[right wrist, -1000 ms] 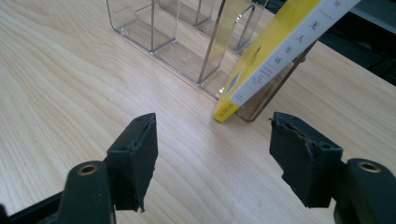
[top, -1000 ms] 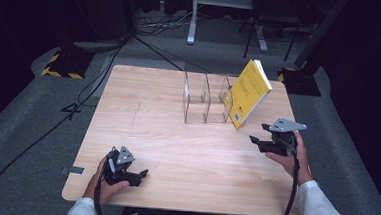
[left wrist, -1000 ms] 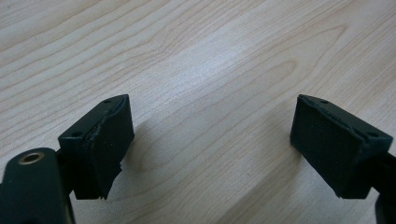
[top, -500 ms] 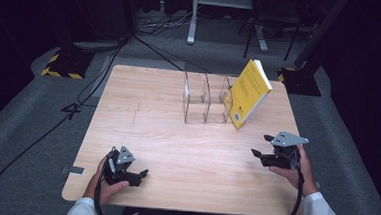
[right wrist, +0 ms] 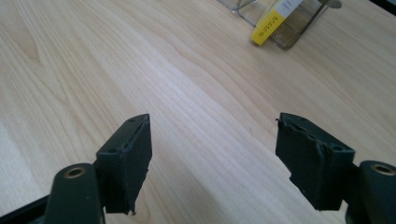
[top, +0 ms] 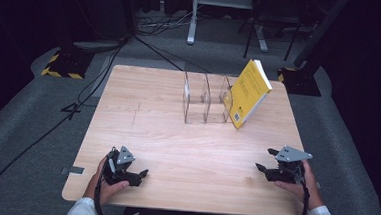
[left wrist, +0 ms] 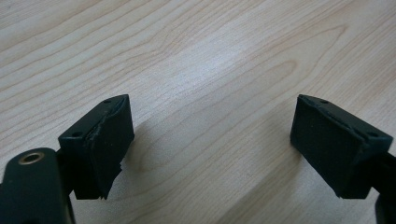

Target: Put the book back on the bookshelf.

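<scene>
A yellow book [top: 249, 93] leans tilted against the right end of a clear plastic divider rack [top: 204, 101] at the back of the wooden table [top: 142, 119]. My right gripper [top: 264, 160] sits low near the table's front right edge, well short of the book, pointing left. Its jaws have just been opening and stand open over bare wood [right wrist: 212, 158]. The book's lower corner [right wrist: 273, 21] and the rack [right wrist: 301, 28] lie far ahead in the right gripper view. My left gripper [top: 142, 174] rests at the front left, open [left wrist: 210, 144], with only bare table between its jaws.
Cables run across the grey floor [top: 52, 129] left of the table. A black stand base with yellow stripes [top: 63, 62] sits at the back left, and another dark base [top: 300, 79] stands beyond the back right corner.
My right gripper has come down and toward the front edge of the table, away from the book. The left gripper, book and rack have not moved.
</scene>
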The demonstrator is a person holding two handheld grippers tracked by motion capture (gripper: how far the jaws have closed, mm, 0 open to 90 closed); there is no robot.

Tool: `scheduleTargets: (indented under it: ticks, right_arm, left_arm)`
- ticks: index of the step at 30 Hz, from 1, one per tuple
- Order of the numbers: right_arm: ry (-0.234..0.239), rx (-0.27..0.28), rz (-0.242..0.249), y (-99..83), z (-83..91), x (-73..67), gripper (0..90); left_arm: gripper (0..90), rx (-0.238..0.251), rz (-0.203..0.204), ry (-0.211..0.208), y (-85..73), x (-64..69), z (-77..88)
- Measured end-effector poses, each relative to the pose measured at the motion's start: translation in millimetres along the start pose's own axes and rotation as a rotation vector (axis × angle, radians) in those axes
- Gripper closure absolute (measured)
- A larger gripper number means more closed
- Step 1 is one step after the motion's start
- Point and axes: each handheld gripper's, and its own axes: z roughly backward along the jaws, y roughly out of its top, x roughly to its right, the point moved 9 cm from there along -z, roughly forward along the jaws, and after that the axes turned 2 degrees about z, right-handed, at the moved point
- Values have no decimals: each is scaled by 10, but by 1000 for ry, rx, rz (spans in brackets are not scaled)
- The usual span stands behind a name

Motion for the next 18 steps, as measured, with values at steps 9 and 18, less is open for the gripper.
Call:
scheduleTargets:
  ticks: [9, 18]
  right_arm:
    - [15, -9, -42, -303, 111, -29, 270]
    - [10, 3, -123, -589, 289, 41, 264]
  left_arm:
    - [140, 0, -1, 0, 0, 0, 0]
    - [140, 0, 0, 0, 0, 0, 0]
